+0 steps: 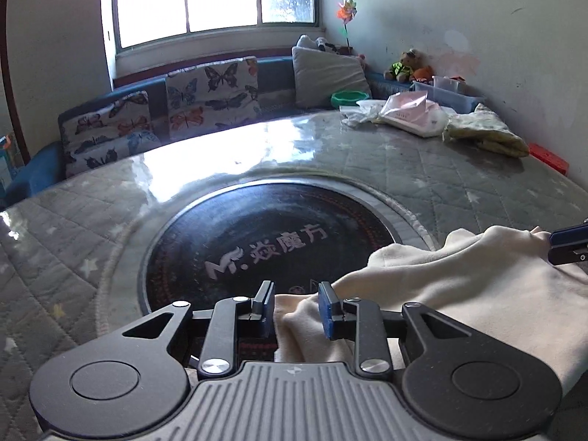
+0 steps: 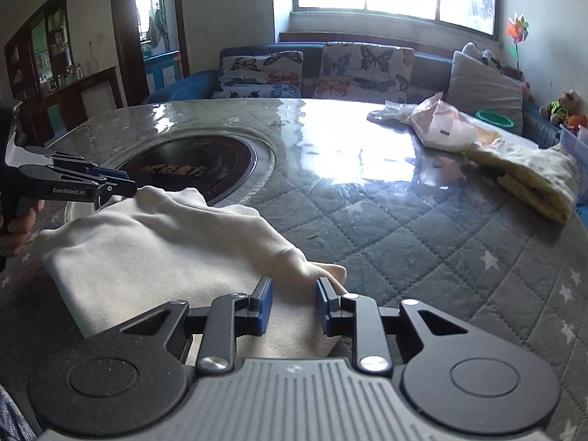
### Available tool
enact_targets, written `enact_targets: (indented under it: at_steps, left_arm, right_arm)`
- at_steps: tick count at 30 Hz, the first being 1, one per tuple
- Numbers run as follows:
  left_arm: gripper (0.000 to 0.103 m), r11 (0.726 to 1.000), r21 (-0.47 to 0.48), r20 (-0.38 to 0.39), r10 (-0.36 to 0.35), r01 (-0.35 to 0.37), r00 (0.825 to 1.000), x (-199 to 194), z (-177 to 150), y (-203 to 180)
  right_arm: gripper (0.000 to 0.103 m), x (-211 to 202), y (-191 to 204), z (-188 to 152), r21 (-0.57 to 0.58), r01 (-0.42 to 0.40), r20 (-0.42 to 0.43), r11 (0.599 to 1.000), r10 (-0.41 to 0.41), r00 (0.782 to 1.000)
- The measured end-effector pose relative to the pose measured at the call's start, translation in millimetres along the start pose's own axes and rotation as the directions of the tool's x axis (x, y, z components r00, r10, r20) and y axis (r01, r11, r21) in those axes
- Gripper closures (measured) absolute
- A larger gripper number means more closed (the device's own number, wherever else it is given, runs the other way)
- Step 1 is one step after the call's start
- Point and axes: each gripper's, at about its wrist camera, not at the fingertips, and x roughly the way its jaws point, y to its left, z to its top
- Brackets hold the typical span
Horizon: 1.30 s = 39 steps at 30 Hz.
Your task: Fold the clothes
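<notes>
Lying near the table [image 2: 404,228] edge, cream cloth [image 2: 154,242] leaves open quilted surface beyond.

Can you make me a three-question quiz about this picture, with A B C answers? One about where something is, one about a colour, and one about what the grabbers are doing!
1. Where does the yellow folded cloth lie?
A. at the table's far right
B. on the sofa
C. on the black round plate

2. What colour is the garment being folded?
A. red
B. cream
C. green

3. What are the left gripper and right gripper doing?
A. both hang over bare table
B. one holds a cup
C. each has cream cloth between its fingers

Answers: 1 A, it sits by the right edge. 2 B, pale cream fabric. 3 C, cloth runs between both pairs of blue pads.
</notes>
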Motion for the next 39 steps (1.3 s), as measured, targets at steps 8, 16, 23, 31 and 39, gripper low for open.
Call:
enact_targets:
  at_steps: [8,16,23,31,39]
  left_arm:
    - [0.073,0.997,0.07,-0.024,0.018,-0.016,1.0,-10.7,-19.3,-10.3]
    - [0.073,0.999,0.026,0.009,0.03,-0.03,1.0,-27.1,-15.4,-3.4]
    - [0.073,0.987,0.07,0.055,-0.147,0.143,0.988,-53.6,-12.6,-41.4]
    - [0.072,0.972,0.153,-0.013,-0.178,0.178,0.984,-51.0,-41.3,-60.9]
    - [0.064,0.981,0.104,-0.018,-0.161,0.162,0.987,-55.0,-47.4,-45.8]
  right_arm:
    - [0.078,-13.5,21.4,-7.9,-0.065,-0.051,-0.001,0.997,0.051,0.999]
    - [0.077,-27.0,24.7,-14.5,-0.077,-0.015,-0.004,0.997,0.015,1.0]
    - [0.077,-40.5,48.9,-20.5,-0.127,-0.087,-0.006,0.988,0.087,0.996]
    - [0.077,-43.6,64.0,-31.1,-0.202,-0.068,-0.013,0.977,0.066,0.998]
    - [0.073,-38.2,80.1,-29.1,-0.234,-0.146,-0.029,0.961,0.144,0.989]
